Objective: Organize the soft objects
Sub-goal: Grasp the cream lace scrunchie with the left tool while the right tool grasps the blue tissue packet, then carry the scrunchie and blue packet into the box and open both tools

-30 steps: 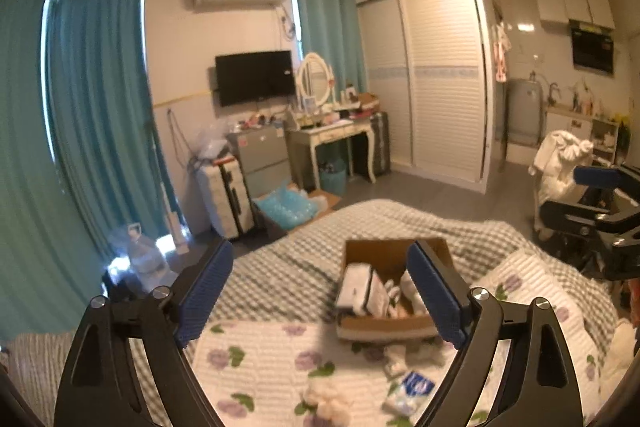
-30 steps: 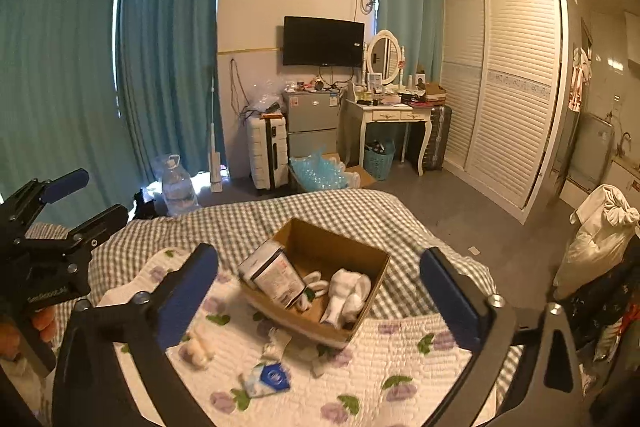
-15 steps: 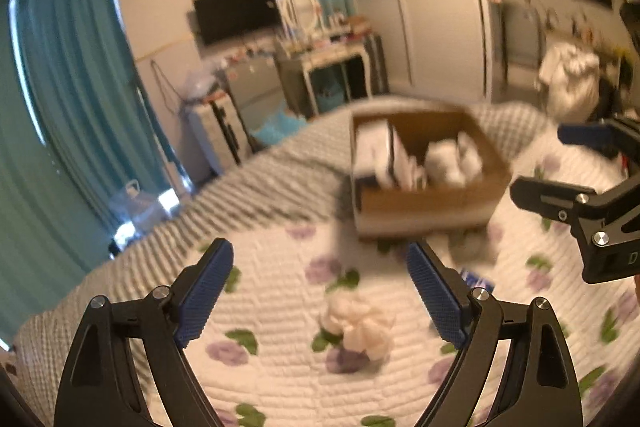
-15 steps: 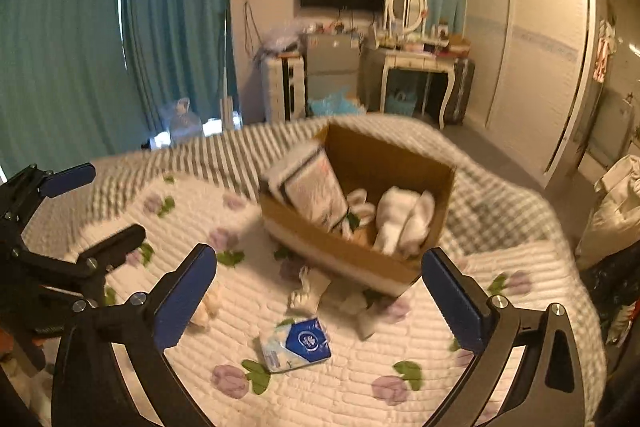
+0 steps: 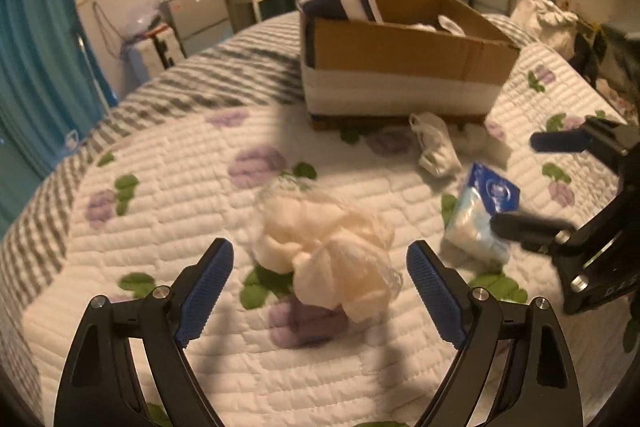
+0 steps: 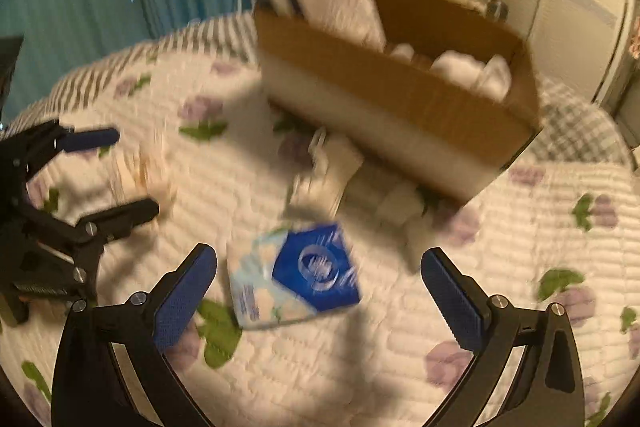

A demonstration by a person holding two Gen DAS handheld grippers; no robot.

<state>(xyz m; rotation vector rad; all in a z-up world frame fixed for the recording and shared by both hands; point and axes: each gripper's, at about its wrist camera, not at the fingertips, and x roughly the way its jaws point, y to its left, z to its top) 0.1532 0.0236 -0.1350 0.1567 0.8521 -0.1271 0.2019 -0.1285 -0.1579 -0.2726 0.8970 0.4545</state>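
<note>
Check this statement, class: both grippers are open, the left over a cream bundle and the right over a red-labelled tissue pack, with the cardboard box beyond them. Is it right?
One detail is wrong: the label on the tissue pack is blue, not red, as the right wrist view shows. The rest holds: the left gripper is open over the cream bundle, the right gripper is open, and the cardboard box sits beyond.

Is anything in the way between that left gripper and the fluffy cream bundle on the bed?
Nothing visible. The left gripper is open, and the cream bundle lies on the quilt right between its fingers, with no other object in between.
</note>
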